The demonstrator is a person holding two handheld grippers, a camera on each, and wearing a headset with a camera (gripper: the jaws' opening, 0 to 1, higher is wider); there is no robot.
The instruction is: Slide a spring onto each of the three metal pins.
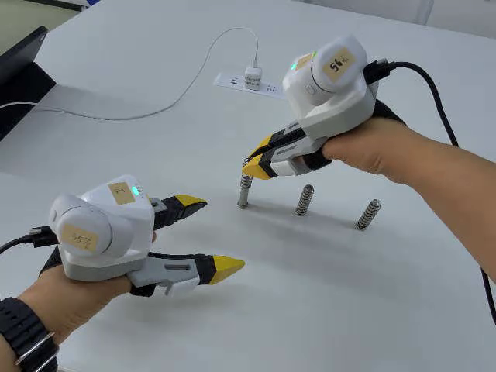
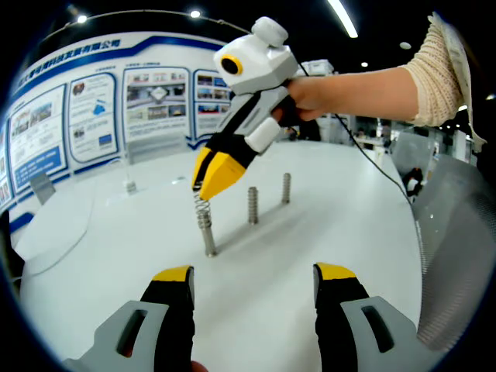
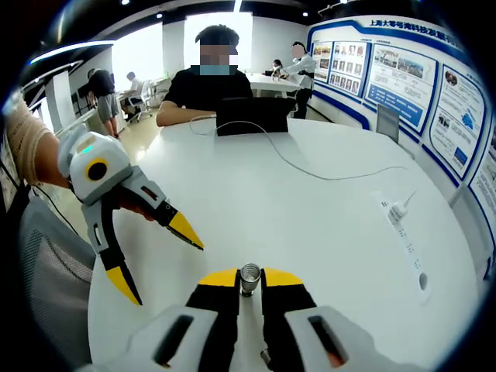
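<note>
Three upright metal pins stand in a row on the white table. The middle pin and the right pin each carry a spring down their length. On the left pin a spring sits only around the top, and my right gripper is shut on it from above. The right gripper view shows that spring's open end pinched between the yellow tips. My left gripper rests open near the table's front left, holding nothing, its jaws pointing at the pins. From the left gripper view the spring hangs under the right gripper.
A white power strip with a plugged charger lies at the back of the table, its cable trailing left. A dark screen stands at the far left edge. Across the table a person sits behind a laptop.
</note>
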